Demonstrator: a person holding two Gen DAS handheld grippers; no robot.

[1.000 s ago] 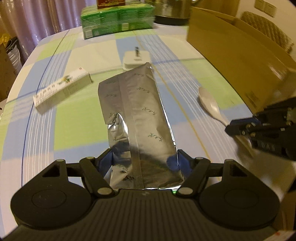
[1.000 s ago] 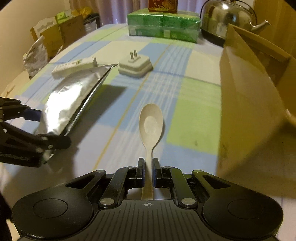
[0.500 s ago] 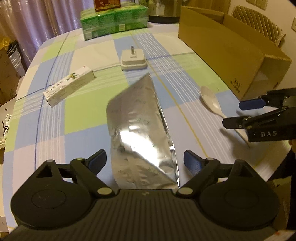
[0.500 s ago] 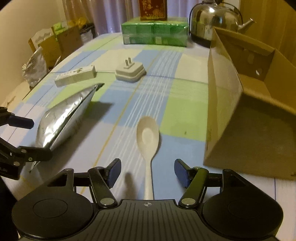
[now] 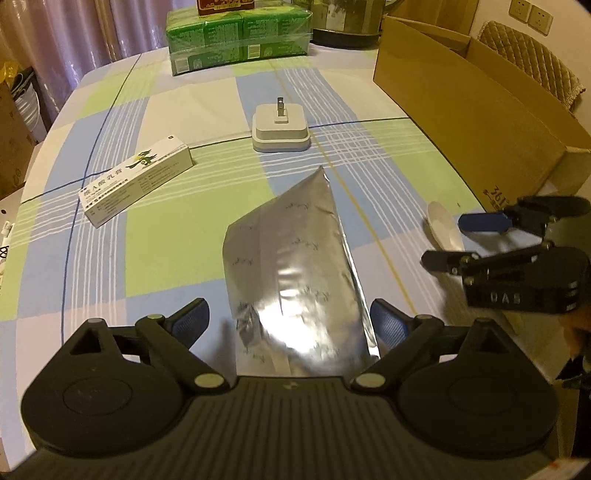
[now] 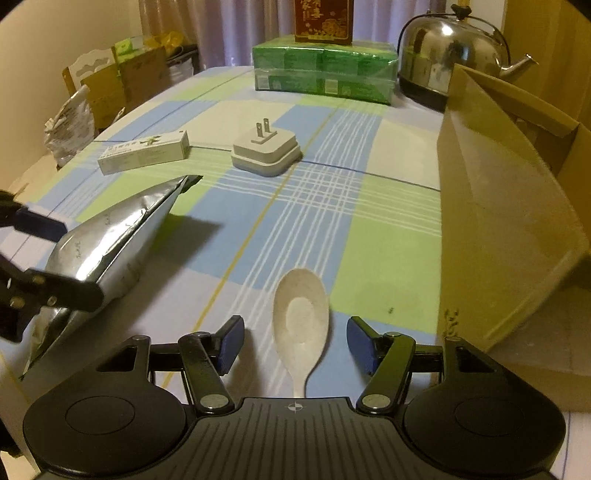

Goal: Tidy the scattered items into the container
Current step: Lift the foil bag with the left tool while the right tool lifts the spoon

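- Left gripper point(image 5: 289, 319) over the near edge of the worktop point(image 5: 177, 251), fingers point(image 5: 192, 320) spread wide apart, gripping nothing.
- Silver foil pouch point(image 5: 295, 273) lying between those fingers, near end at the gripper's body, far corner lifted off the checked cloth; contact with the pads not clear.
- Right gripper point(image 6: 295, 345) likewise spread wide, fingers point(image 6: 231, 343) either side of a white spoon point(image 6: 301, 317), touching neither side of it.
- Spoon flat on the cloth, bowl away from the camera, handle running under the gripper body.
- Open cardboard box point(image 6: 509, 206) just right of the spoon, nothing visible inside from these views.
- White medicine carton point(image 5: 136, 179) lying flat on the left part of the worktop, well apart from the pouch.
- White plug adapter point(image 5: 280, 127) beyond the pouch, prongs pointing up.
- Green wrapped pack point(image 6: 325, 72) at the far end with a red box point(image 6: 323, 18) on top, steel kettle point(image 6: 454, 51) beside it.
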